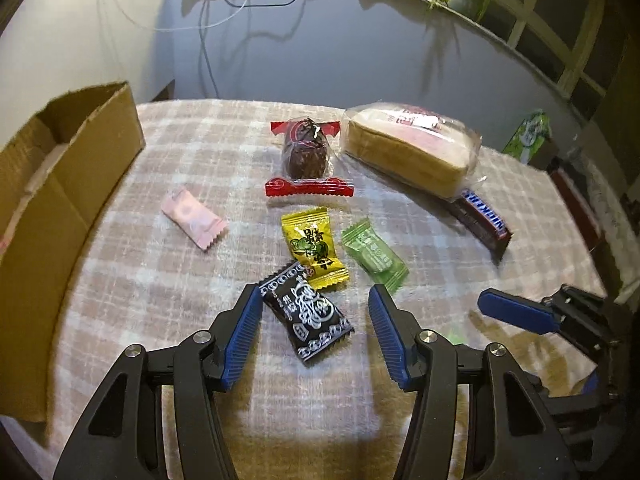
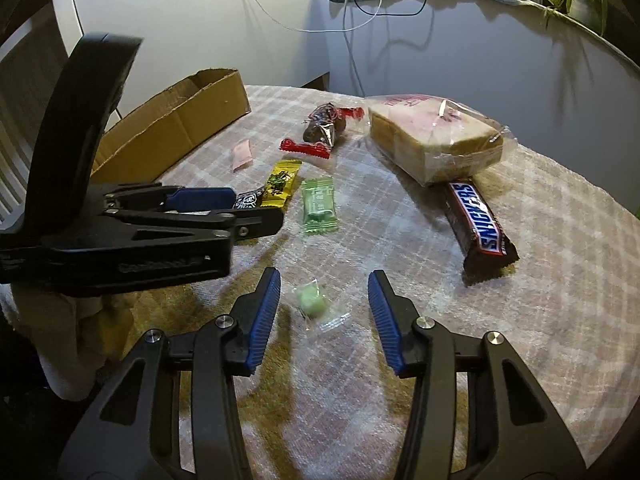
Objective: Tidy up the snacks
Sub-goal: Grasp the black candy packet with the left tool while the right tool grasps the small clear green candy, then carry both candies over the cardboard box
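Low in the frame, the left gripper [image 1: 316, 312] gapes wide around a crinkly black candy [image 1: 306, 314] on the fuzzy checked cloth [image 1: 160, 280]. The right gripper [image 2: 324, 298] spreads wide around a soft green sweet [image 2: 310, 299] in clear wrap.

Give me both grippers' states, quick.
Left gripper: jaws open, straddling the black candy, not holding it.
Right gripper: jaws open, empty, around the small green candy.

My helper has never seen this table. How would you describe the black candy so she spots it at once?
Start at the open cardboard box on the plaid tablecloth, then look toward the near edge. The black candy wrapper with white swirling print lies between the left gripper fingers, touching a yellow candy; it is the only black-and-white one.
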`<state>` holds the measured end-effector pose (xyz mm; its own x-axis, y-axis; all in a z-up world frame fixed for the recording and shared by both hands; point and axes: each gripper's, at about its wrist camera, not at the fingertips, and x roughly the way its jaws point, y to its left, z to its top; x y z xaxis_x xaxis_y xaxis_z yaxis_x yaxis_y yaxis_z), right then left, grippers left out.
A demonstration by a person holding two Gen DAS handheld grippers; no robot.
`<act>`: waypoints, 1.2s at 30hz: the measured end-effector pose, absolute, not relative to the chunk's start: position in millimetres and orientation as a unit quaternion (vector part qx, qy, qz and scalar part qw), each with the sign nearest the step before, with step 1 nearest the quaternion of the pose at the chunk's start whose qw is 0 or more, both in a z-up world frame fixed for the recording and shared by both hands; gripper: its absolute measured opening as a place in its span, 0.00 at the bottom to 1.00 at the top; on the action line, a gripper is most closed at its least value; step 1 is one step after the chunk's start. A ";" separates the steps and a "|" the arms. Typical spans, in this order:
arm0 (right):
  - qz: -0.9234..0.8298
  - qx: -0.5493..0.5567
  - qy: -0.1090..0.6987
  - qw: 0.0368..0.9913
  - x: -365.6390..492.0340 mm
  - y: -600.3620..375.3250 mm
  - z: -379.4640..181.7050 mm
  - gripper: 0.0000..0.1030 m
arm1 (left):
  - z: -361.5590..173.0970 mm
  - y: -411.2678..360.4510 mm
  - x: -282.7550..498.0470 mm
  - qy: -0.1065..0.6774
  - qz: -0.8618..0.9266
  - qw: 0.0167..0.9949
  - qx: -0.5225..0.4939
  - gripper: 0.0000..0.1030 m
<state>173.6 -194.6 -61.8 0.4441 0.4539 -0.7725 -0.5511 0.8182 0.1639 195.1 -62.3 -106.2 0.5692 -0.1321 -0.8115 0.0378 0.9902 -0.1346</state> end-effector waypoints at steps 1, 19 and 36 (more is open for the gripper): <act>0.297 -0.058 0.436 0.848 174.9 -191.9 -62.9 0.46 | -107.1 -63.4 195.0 0.460 -0.045 0.886 -0.042 0.46; 0.294 -0.109 0.442 0.840 164.9 -175.4 -72.5 0.24 | -111.0 -54.8 187.8 0.449 -0.040 0.892 -0.007 0.18; 0.283 -0.076 0.419 0.859 154.9 -183.1 -39.6 0.23 | -77.9 -35.7 164.1 0.417 -0.047 0.907 -0.034 0.18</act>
<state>154.9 -183.1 -39.6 0.4878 0.4232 -0.7635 -0.5499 0.8283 0.1078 164.1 -35.7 -77.9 0.6481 -0.1128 -0.7532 0.0568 0.9934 -0.0998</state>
